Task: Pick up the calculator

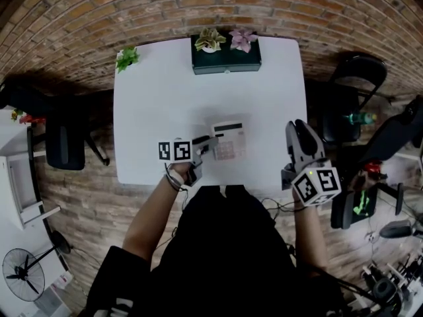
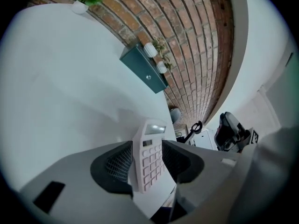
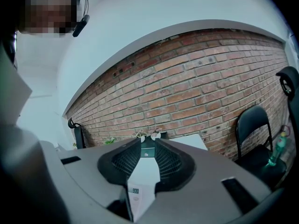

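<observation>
The white calculator [image 1: 229, 140] lies face up on the white table [image 1: 165, 98], near its front edge. My left gripper [image 1: 210, 141] reaches it from the left at table height. In the left gripper view the calculator [image 2: 148, 157] sits between the two dark pads of the left gripper [image 2: 147, 143], with a thin gap on each side, so the jaws are open around it. My right gripper [image 1: 299, 129] hovers over the table's front right corner, away from the calculator. In the right gripper view the right gripper [image 3: 148, 141] shows its jaws apart, with table between them.
A dark green box [image 1: 226, 59] with two potted plants stands at the table's far edge, against the brick wall. A small green plant [image 1: 127, 58] sits on the far left corner. Black chairs stand left [image 1: 66, 137] and right [image 1: 357, 78] of the table.
</observation>
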{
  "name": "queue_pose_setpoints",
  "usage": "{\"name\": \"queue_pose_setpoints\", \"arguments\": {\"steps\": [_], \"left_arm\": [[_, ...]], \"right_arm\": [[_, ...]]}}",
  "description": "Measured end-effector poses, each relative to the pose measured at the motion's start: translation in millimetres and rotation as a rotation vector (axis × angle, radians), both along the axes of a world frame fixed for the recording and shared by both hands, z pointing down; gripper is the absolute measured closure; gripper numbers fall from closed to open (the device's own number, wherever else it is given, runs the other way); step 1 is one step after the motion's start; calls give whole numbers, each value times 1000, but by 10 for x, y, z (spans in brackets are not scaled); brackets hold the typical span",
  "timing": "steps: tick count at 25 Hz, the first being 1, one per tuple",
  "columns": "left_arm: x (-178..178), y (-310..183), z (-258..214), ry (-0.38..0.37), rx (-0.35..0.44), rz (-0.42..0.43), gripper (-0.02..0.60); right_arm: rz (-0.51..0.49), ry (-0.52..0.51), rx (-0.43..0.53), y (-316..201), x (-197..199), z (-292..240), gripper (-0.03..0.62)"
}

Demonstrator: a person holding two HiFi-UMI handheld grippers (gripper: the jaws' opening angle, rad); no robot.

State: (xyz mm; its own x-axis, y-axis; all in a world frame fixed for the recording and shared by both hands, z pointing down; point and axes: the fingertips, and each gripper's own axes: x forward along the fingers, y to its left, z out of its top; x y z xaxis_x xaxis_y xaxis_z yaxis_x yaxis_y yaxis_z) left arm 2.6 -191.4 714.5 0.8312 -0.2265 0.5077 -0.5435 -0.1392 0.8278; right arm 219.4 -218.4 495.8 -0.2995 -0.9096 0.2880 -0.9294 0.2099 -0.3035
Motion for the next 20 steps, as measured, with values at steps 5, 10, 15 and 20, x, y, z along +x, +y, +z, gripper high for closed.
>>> {"name": "queue_pose_setpoints", "arguments": {"steps": [5,10,15,20], "left_arm": [[106,-221,-41,-54,148,134,344],[260,-275,105,-94,159,285,344],[377,-283,186,-73,117,316,395],[416,-263,145,-44,121,313,450]], "right_arm": [[9,3,-8,24,39,17,497],[29,3,-22,51,137,56,499],[36,-13,-27,51,165,74,500],[29,-18,-33,48,163,97,504]]}}
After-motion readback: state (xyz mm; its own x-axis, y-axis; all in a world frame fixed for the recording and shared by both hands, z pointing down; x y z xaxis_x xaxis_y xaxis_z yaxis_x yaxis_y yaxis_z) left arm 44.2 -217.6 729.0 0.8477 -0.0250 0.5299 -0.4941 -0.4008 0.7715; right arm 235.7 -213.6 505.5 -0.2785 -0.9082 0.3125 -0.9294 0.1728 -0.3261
